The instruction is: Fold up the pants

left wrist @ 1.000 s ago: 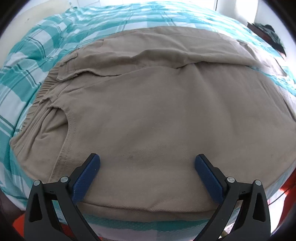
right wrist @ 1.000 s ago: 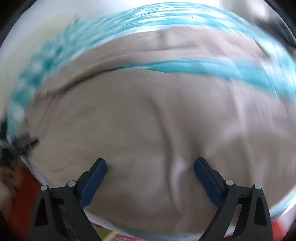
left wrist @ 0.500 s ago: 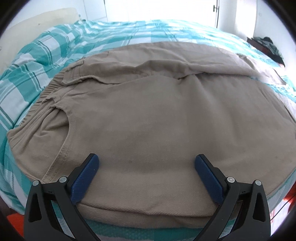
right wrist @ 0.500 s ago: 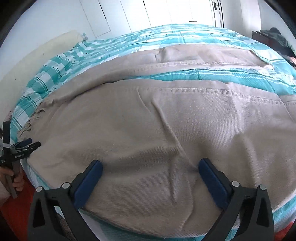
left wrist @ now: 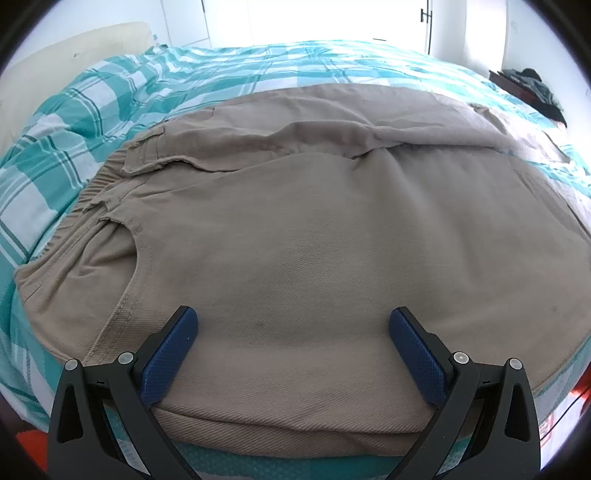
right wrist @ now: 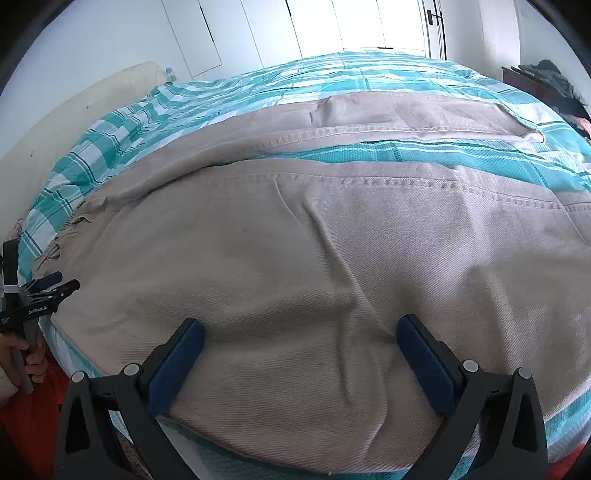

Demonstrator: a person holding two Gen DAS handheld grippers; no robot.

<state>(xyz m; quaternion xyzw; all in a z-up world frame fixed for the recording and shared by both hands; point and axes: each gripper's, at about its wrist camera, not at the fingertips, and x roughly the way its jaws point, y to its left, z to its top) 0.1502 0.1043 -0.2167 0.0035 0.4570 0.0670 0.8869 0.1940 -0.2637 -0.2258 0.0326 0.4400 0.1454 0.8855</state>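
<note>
The beige pants [left wrist: 314,229] are spread flat on the bed, on top of a teal-and-white checked bedspread [left wrist: 110,96]. In the left wrist view, the elastic waistband [left wrist: 88,192] is seen at the left, with a curved pocket seam just below it, and the near edge of the fabric is lying along the edge of the bed. In the right wrist view, the 2 legs of the pants [right wrist: 332,258] are seen running across the frame, parted by a narrow strip of bare bedspread [right wrist: 424,157]; a stitched seam is visible along the far edge of the near leg, and a long crease is drawn diagonally across it.

The left hand-held gripper [left wrist: 293,332] is held over the near edge of the pants with its 2 blue pads [left wrist: 170,350] spread wide apart; nothing is grasped between them. The right hand-held gripper [right wrist: 301,345] is likewise released, its pads [right wrist: 424,362] set wide over the near leg, with no fabric pinched.

The left hand-held gripper [right wrist: 44,291] is also seen at the far left of the right wrist view, beside the corner of the pants, gripped by the person's hand [right wrist: 33,363].

A pale headboard [right wrist: 92,103] is seen at the left of the bed, white closet doors [right wrist: 258,33] behind it, and dark clothing [right wrist: 554,81] piled at the far right.
</note>
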